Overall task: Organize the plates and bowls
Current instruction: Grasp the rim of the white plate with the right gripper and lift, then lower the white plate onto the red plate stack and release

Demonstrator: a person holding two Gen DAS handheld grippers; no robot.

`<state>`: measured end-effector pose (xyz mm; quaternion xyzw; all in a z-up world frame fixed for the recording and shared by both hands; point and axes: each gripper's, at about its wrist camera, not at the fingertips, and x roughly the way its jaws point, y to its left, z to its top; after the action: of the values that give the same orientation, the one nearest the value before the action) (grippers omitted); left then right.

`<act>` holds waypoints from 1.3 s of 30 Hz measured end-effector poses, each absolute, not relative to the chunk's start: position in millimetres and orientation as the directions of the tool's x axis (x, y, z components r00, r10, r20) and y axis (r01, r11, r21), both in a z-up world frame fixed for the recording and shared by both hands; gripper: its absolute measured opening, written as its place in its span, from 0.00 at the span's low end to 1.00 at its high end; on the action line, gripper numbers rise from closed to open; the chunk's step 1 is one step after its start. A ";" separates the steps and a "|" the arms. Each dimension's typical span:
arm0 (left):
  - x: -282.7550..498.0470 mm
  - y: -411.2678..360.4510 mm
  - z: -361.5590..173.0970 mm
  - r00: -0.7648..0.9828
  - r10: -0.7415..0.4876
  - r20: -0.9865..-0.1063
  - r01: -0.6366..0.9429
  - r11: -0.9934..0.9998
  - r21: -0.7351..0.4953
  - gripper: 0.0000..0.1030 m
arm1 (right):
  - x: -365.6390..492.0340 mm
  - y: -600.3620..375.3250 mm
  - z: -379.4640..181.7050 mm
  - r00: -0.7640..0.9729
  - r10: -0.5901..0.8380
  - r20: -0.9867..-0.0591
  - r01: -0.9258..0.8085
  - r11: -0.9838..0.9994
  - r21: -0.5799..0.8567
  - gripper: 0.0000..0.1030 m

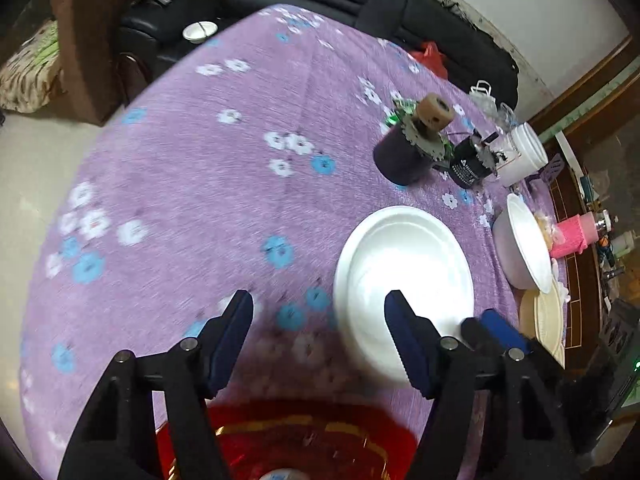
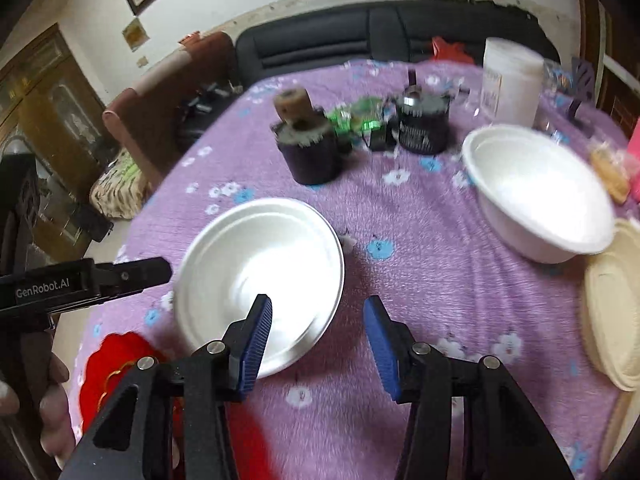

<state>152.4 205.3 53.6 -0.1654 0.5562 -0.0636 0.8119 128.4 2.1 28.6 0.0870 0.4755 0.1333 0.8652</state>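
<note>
A white plate [image 1: 404,276] lies on the purple flowered tablecloth [image 1: 192,184]; it also shows in the right wrist view [image 2: 256,272]. A white bowl [image 2: 536,196] stands to its right, also in the left wrist view [image 1: 524,240]. A cream plate [image 2: 612,304] lies at the right edge, also in the left wrist view [image 1: 548,320]. My left gripper [image 1: 319,334] is open and empty, its right finger over the plate's near rim. My right gripper [image 2: 318,342] is open and empty, its left finger over the plate's near edge. The left gripper's body shows in the right wrist view [image 2: 88,280].
Two dark cylinders with gears [image 2: 312,148] [image 2: 422,124] and green clutter stand at the table's back. A white tub [image 2: 512,80] stands behind the bowl. A red mat [image 1: 288,440] lies at the near edge. A dark sofa [image 2: 360,40] lies beyond the table.
</note>
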 end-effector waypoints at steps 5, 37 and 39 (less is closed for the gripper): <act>176.3 184.0 31.7 0.310 -0.280 -0.909 -0.057 0.948 -0.312 0.66 | 139.8 9.4 4.0 0.471 0.318 -0.822 -0.137 0.948 0.288 0.40; -5.2 221.1 83.8 0.416 -0.115 -0.902 -0.011 0.991 -0.132 0.26 | 0.0 81.7 53.7 0.459 0.446 -0.768 -0.377 0.881 0.286 0.15; -9.6 231.3 67.3 0.388 -0.116 -0.914 -0.042 0.989 -0.143 0.26 | -3.1 89.2 41.2 0.444 0.435 -0.783 -0.374 0.884 0.280 0.15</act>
<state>-9.6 231.3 67.3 -0.0715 0.5528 -0.0221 0.8300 -3.1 89.2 41.2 0.0327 0.4704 0.2382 0.8491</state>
